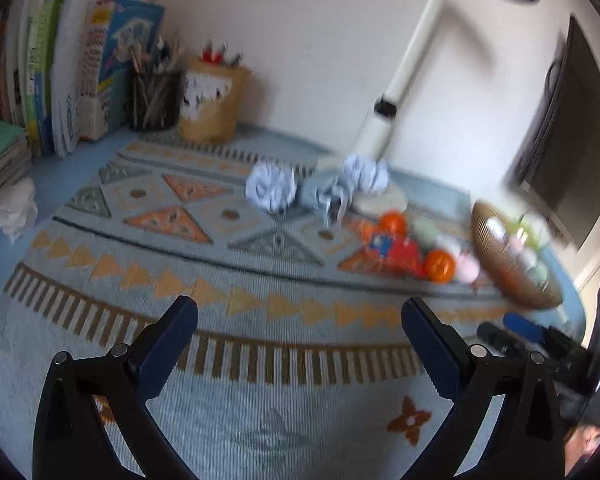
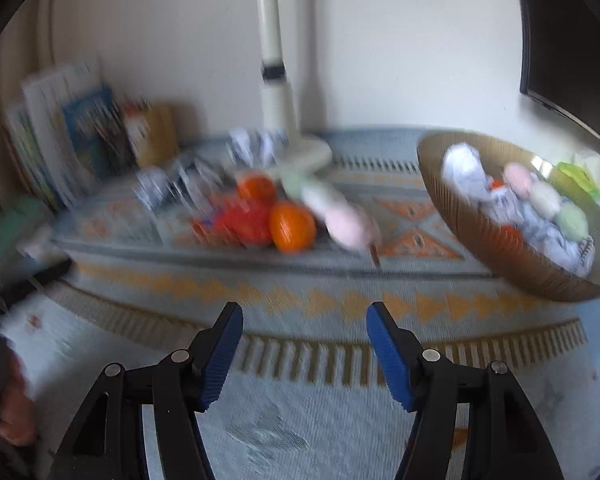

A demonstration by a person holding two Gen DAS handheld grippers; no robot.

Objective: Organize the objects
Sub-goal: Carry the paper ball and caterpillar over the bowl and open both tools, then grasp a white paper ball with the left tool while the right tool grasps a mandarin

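Woven mat point(image 1: 228, 380) lies bare under both empty grippers: left gripper point(image 1: 300, 316) wide apart, right gripper point(image 2: 304, 322) parted (toys point(image 2: 268, 216) w/ basket point(image 2: 496, 240) ahead).

A home desk or study corner, by the look of it. At the upper left of the left wrist view, books point(image 1: 40, 72) stand upright against a plain white wall point(image 1: 308, 40), with a mesh pencil cup point(image 1: 154, 98) and a tan pen holder point(image 1: 212, 102) beside them. A white desk lamp point(image 1: 404, 68) rises at the upper middle. A woven, patterned cloth point(image 1: 220, 320) in pale blue and orange covers the surface. In the right wrist view, a brown bowl point(image 2: 496, 248) at the right holds small soft things, and a dark screen point(image 2: 564, 40) fills the upper right corner.
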